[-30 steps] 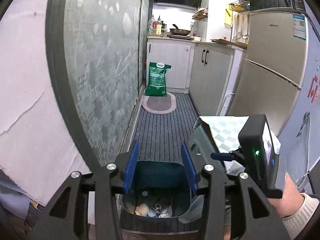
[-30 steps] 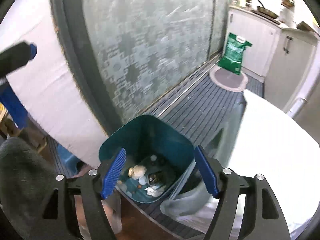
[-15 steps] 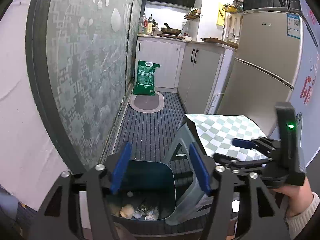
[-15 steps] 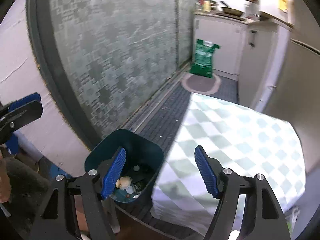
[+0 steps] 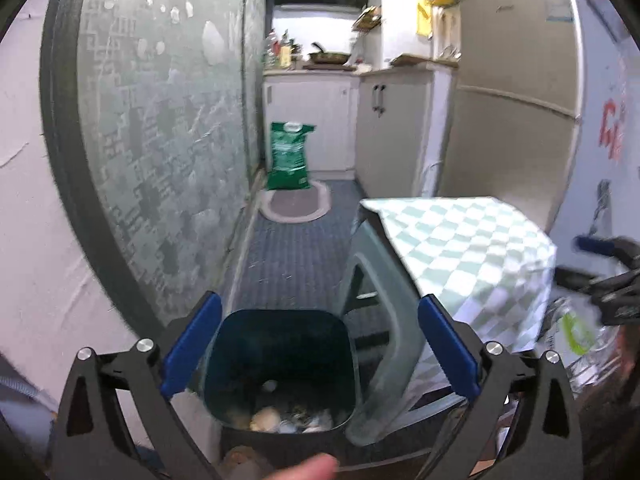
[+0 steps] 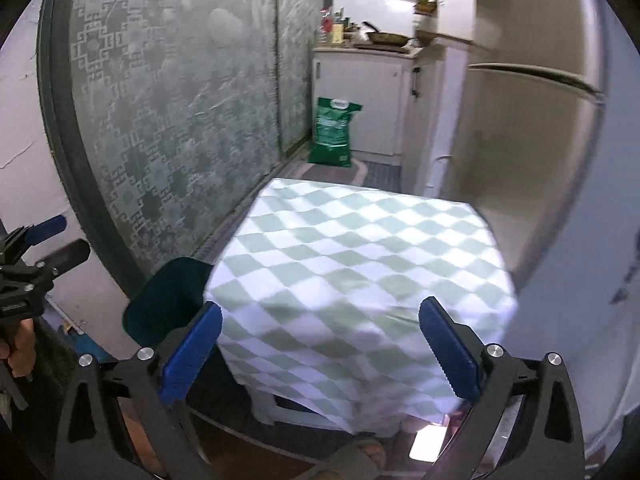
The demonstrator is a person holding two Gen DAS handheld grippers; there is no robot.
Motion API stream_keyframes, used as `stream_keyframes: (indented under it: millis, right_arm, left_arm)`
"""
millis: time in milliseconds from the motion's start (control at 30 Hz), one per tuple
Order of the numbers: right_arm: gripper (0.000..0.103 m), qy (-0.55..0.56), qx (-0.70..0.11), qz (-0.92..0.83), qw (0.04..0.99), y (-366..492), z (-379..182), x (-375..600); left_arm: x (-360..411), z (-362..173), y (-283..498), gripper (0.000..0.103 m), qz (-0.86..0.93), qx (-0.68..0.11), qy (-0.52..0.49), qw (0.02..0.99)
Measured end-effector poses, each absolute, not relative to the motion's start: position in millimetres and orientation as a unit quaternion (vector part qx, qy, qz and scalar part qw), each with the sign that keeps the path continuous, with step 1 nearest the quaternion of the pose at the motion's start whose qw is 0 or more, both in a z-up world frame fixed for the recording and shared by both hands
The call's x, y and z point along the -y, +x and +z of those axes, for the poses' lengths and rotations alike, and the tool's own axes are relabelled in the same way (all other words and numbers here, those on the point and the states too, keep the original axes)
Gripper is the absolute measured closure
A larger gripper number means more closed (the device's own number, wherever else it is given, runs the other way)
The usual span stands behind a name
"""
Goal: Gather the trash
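1. one teal bin (image 5: 280, 364) on floor beside one checkered-cloth stool (image 5: 460, 256), trash (image 5: 280, 418) at its bottom.
2. left gripper (image 5: 318, 348) fingers had just spread wide, empty, above bin.
3. right gripper (image 6: 320, 352) had just opened too, empty, over the cloth.

Ahead of the tongs we see a narrow kitchen: a frosted, patterned glass panel (image 5: 160, 128) in a dark frame runs along the left, and striped dark flooring (image 5: 296, 252) leads to an oval mat (image 5: 294, 208). White cabinets (image 5: 312, 120) close the far end, with a pale fridge (image 5: 508, 120) on the right and a checked cloth (image 6: 352, 280) just ahead.
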State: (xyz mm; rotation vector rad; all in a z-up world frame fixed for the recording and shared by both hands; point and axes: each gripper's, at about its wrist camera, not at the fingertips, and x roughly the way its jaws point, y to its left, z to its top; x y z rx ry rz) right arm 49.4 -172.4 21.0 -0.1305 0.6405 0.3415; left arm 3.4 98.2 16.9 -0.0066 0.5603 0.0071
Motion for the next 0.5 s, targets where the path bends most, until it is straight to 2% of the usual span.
stream_keyframes:
  millis: [200, 500]
  right_arm:
    - [0.003, -0.063, -0.283, 0.175, 0.941, 29, 25, 200]
    - [0.003, -0.074, -0.312, 0.187, 0.928, 39, 4, 199]
  left_arm:
    - [-99, 10, 2, 0.003, -0.001, -0.282, -0.027, 0.959]
    - [-99, 3, 3, 0.003, 0.016, -0.277, -0.026, 0.96]
